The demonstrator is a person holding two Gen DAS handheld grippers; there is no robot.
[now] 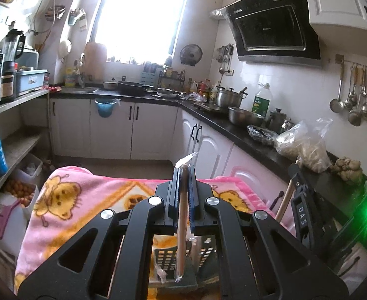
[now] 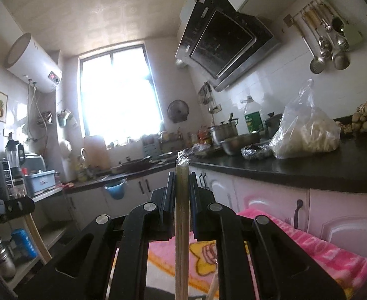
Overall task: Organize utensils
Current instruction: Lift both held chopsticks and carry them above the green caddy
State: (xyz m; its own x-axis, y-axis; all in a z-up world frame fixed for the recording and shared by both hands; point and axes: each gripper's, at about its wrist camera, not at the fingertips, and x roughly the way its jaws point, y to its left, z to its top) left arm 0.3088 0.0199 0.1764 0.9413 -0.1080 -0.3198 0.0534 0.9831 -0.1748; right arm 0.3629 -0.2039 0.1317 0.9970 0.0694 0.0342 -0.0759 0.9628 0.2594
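Observation:
My left gripper (image 1: 184, 172) is shut on a thin wooden utensil (image 1: 182, 225) in clear plastic wrap, which stands upright between the pads with its wrapper tip poking above them. Directly beneath it sits a dark perforated utensil holder (image 1: 163, 255) on a pink cartoon blanket (image 1: 83, 200). My right gripper (image 2: 182, 177) is shut on a thicker, pale wooden utensil (image 2: 182, 225), also plastic-wrapped and upright. Its shaft (image 1: 284, 201) shows at the right of the left wrist view, close beside the left gripper. A further pale stick (image 2: 214, 287) leans at the bottom of the right wrist view.
A black countertop (image 2: 308, 167) runs along the right, carrying a full plastic bag (image 2: 306, 135), a steel bowl (image 2: 238, 142) and pots. White cupboards (image 1: 155, 130) stand below it. Open shelves (image 1: 15, 147) with jars and boxes line the left. Ladles (image 1: 356, 100) hang on the wall.

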